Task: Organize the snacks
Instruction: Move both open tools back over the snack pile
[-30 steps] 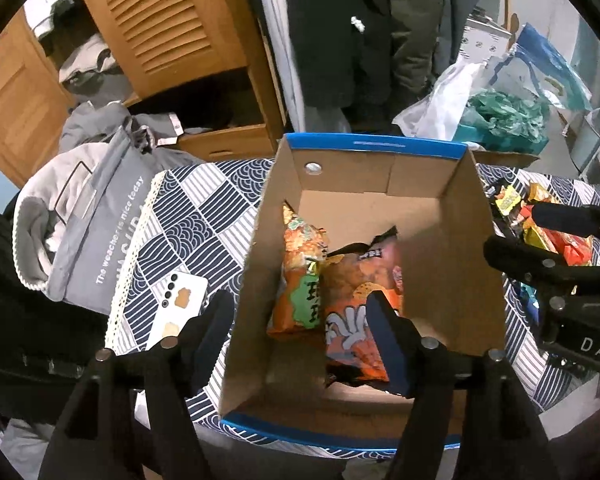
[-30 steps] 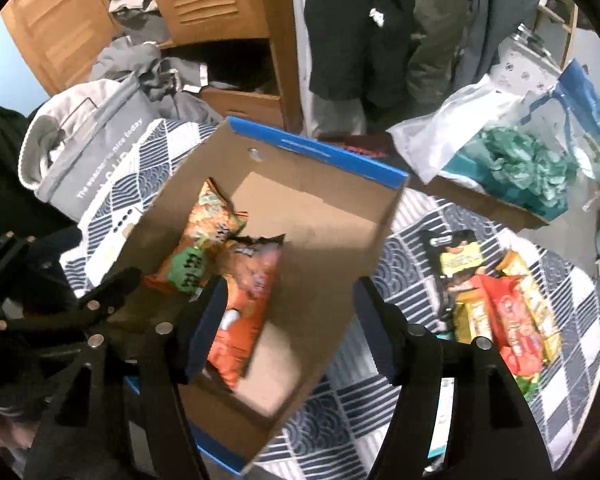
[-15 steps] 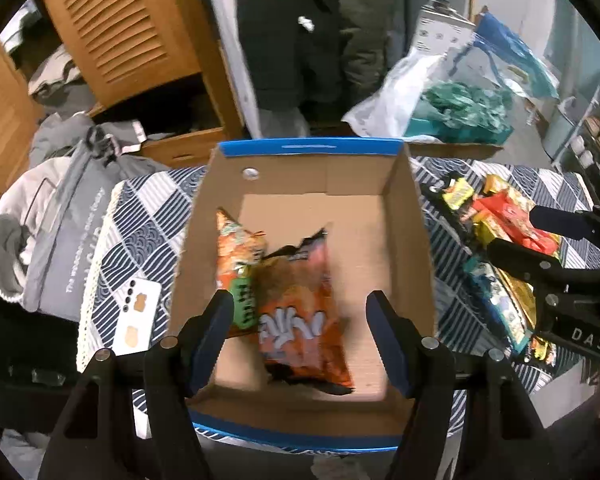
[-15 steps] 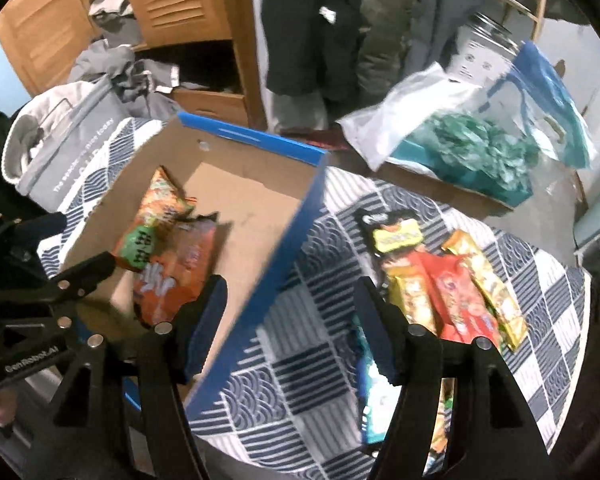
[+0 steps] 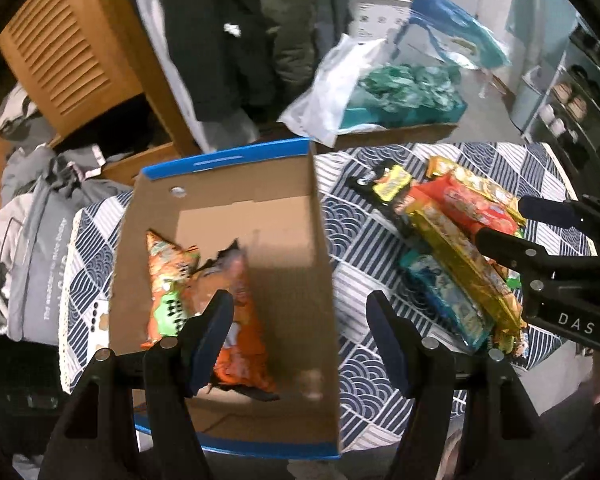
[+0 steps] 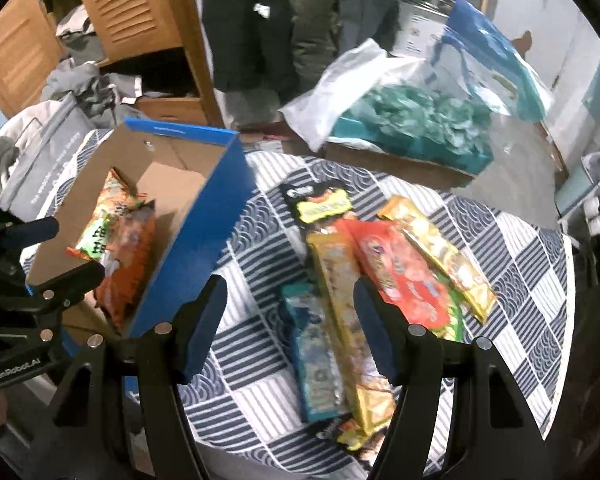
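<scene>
A cardboard box with blue edges sits on the patterned tablecloth and holds two orange snack bags; the box also shows in the right wrist view. A pile of snack packs lies to its right: a long yellow pack, a red pack, a teal pack, a black-and-yellow pack. My left gripper is open and empty over the box's right wall. My right gripper is open and empty above the teal and yellow packs.
The round table has a navy-and-white checked cloth. A grey tote bag lies at the left edge. A carton with plastic bags and teal stuffing stands behind. A wooden cabinet and hanging coats are beyond.
Both grippers have swung right. The left one moved from over the box's middle to its right wall. The right one moved from the box to over the snack pile. Both stayed open.
</scene>
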The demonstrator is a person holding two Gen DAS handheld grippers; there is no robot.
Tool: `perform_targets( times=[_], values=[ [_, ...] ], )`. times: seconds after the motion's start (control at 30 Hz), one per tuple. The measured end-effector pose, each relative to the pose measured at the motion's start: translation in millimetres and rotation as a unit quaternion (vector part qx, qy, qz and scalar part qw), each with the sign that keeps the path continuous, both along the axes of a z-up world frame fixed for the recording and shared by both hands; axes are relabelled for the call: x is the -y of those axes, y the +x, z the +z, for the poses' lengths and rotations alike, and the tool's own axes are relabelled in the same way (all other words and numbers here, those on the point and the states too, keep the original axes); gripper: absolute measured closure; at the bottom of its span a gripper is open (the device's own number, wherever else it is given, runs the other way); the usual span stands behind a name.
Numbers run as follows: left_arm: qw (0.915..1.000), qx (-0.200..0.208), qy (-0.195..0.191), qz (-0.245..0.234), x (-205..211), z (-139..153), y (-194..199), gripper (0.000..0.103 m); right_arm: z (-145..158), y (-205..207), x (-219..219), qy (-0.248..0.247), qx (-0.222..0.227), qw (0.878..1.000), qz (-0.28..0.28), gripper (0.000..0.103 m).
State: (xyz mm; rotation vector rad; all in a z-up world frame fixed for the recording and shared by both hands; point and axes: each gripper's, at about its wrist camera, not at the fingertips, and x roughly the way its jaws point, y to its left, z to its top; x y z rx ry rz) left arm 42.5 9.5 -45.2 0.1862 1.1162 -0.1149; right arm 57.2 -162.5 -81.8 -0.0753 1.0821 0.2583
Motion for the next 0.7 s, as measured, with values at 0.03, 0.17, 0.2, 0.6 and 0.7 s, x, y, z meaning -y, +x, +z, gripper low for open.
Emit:
perform_targets(
  times=[0.03, 0.17, 0.2, 0.6, 0.7],
  values=[
    [1.0, -0.003, -0.001, -0.003, 4.6, -1.4, 0.2, 0.033, -1.5, -1.1, 6.9, 0.001, -0.001, 1.0, -0.004, 0.037],
    [0.9998, -0.014, 0.001, -0.011, 23.3, -9.6, 1.4, 0.033, -8.5, -5.6, 26.8, 0.005, -0.006, 1.0, -0.016, 0.037],
    [0.9998, -0.016, 0.002, -0.013, 28.2, -12.4, 1.4, 0.033, -11.7, -6.4, 33.0, 0.007, -0.008, 1.0, -0.02, 0.037],
    [0.9983, -0.056, 0.002, -0.015, 67.9, -52.0, 8.2, 0.033, -58.9, 1.1, 72.5, 0.038, -0.061, 0.996, -0.048, 0.037],
    [0.9977, -0.066, -0.006, -0.013, 72.2, -59.8, 10.6, 0.033, -73.8, 3.0, 76.1, 0.041, -0.077, 0.995, -0.045, 0.037]
  ],
)
